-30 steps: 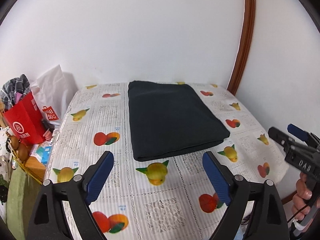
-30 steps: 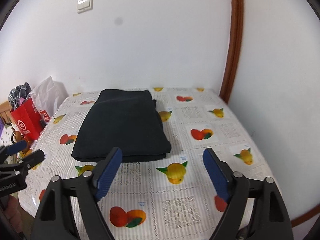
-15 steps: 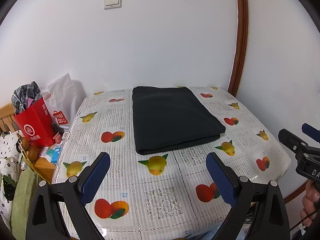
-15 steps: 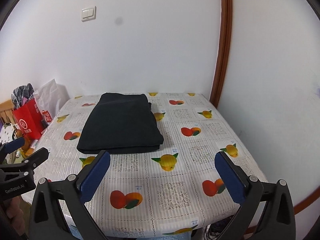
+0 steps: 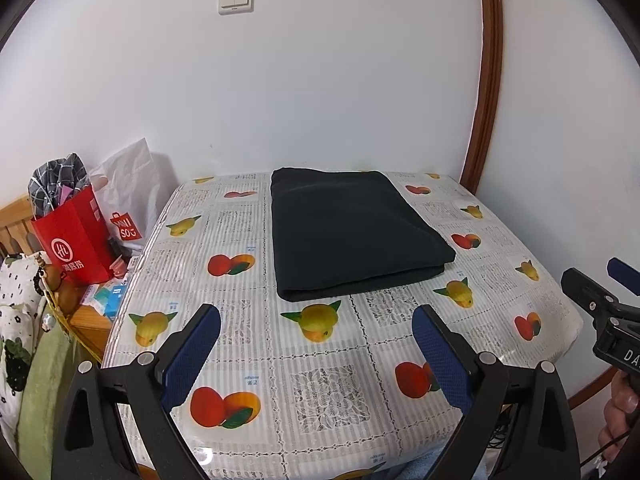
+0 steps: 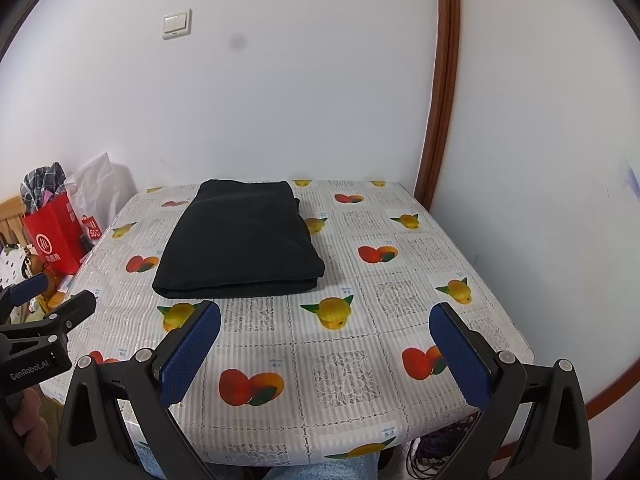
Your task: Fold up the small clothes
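The dark folded garment (image 5: 352, 236) lies toward the back of the counter (image 5: 344, 380), well clear of both the left gripper (image 5: 316, 354) and right gripper (image 6: 324, 354), fingers released and empty, so dragging an edge could undo the stacked layers.

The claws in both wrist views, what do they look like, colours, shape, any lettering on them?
Both are alike. The left claw has black angular plastic arms with silver rivets and flat fingers faced with textured blue pads. The right claw has the same build and blue pads. White lettering "GenRobot.AI" marks the left one's body seen from the right wrist view; "DA" shows on the other.
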Action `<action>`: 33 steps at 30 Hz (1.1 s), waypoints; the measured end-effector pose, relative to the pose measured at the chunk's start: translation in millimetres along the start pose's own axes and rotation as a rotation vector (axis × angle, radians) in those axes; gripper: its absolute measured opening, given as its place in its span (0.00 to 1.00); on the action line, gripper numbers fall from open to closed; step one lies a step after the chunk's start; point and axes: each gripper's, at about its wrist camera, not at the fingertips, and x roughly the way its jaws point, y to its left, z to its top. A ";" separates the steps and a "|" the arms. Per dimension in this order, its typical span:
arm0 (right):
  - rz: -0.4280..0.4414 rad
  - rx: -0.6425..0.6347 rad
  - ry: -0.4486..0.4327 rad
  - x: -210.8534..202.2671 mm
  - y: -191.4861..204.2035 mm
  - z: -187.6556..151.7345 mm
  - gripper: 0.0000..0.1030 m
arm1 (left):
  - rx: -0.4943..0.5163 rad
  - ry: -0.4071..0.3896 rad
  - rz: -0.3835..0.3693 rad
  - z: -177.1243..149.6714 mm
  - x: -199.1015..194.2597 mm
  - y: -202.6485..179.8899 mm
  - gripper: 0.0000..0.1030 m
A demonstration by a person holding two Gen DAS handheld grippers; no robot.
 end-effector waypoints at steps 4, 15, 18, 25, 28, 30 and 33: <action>-0.005 0.002 0.004 -0.1 -0.7 -1.7 1.00 | 0.000 0.000 0.006 -0.8 -0.9 2.6 0.94; -0.009 0.002 0.007 2.7 -2.7 -3.7 1.00 | -0.007 0.000 0.001 -1.3 -2.0 8.1 0.94; -0.011 0.003 0.009 3.5 -2.4 -4.2 1.00 | -0.007 -0.001 0.003 -1.3 -2.0 7.9 0.94; -0.012 0.006 0.010 4.2 -5.0 -5.0 1.00 | -0.010 0.001 0.002 -1.7 -2.4 10.8 0.94; -0.015 0.008 0.010 4.4 -5.5 -5.6 1.00 | -0.012 0.000 0.004 -1.6 -2.2 10.0 0.94; -0.015 0.008 0.009 4.4 -5.9 -5.5 1.00 | -0.014 0.001 0.001 -1.6 -2.0 10.8 0.94; -0.017 0.008 0.007 3.8 -6.2 -5.8 1.00 | -0.013 0.001 0.002 -1.9 -2.2 11.7 0.94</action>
